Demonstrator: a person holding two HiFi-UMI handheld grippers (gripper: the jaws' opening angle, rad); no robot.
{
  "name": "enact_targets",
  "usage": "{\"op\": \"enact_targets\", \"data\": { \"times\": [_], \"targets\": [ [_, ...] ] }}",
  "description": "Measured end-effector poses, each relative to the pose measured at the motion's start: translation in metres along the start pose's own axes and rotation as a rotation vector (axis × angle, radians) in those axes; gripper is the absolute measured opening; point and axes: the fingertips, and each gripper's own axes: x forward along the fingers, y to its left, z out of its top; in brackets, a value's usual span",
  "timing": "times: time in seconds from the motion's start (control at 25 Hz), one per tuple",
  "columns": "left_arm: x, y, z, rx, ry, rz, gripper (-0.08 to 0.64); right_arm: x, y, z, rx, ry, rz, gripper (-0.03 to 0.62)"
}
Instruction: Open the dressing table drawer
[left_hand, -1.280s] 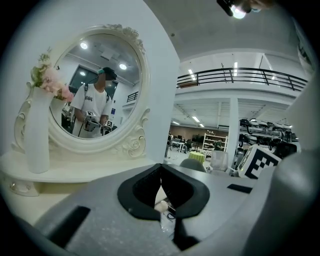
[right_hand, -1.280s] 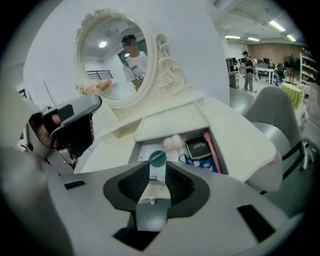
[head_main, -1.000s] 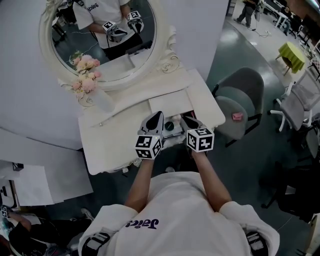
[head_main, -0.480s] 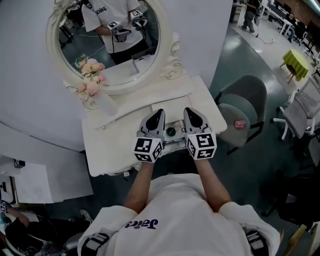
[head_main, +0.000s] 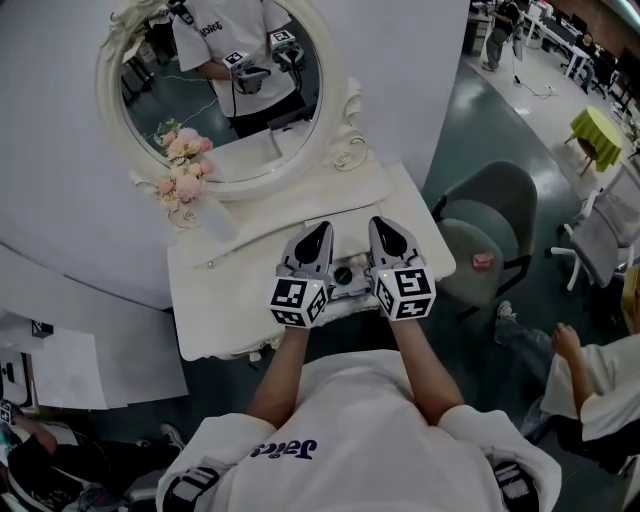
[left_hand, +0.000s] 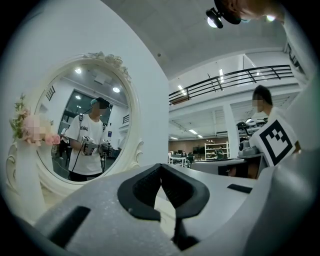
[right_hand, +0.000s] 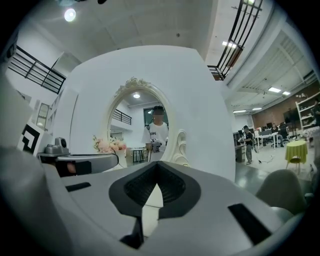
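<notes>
The white dressing table (head_main: 235, 300) stands against the wall under its oval mirror (head_main: 225, 90). Its drawer (head_main: 347, 283) is pulled out at the front. Only a strip of it shows between my two grippers, with a small dark round thing inside. My left gripper (head_main: 318, 232) and right gripper (head_main: 386, 226) hover side by side above the table's front, level and facing the mirror. In the left gripper view the left gripper (left_hand: 161, 168) has its jaws together on nothing. In the right gripper view the right gripper (right_hand: 157, 167) is likewise shut and empty.
A white vase of pink flowers (head_main: 185, 172) stands on the table's back left corner. Two grey chairs (head_main: 485, 215) stand to the table's right, one with a pink thing (head_main: 482, 260) on its seat. A seated person's arm (head_main: 590, 375) shows at the lower right.
Both grippers have risen from the drawer's front edge to above the tabletop and levelled out. A seated person has come into view at the lower right.
</notes>
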Motion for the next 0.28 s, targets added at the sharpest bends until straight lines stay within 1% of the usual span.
{"op": "enact_targets", "data": {
  "times": [0.12,0.28],
  "targets": [
    [0.0049,0.0010,0.0010,0.001,0.003,0.000,0.015,0.0035,-0.0019,-0.0002,0.004,0.004,0.005,0.009],
    [0.0109,-0.0016,-0.0039,-0.008,0.027,-0.012,0.015,0.0054,-0.0073,-0.0002,0.012,0.011,0.006,0.009]
  ]
}}
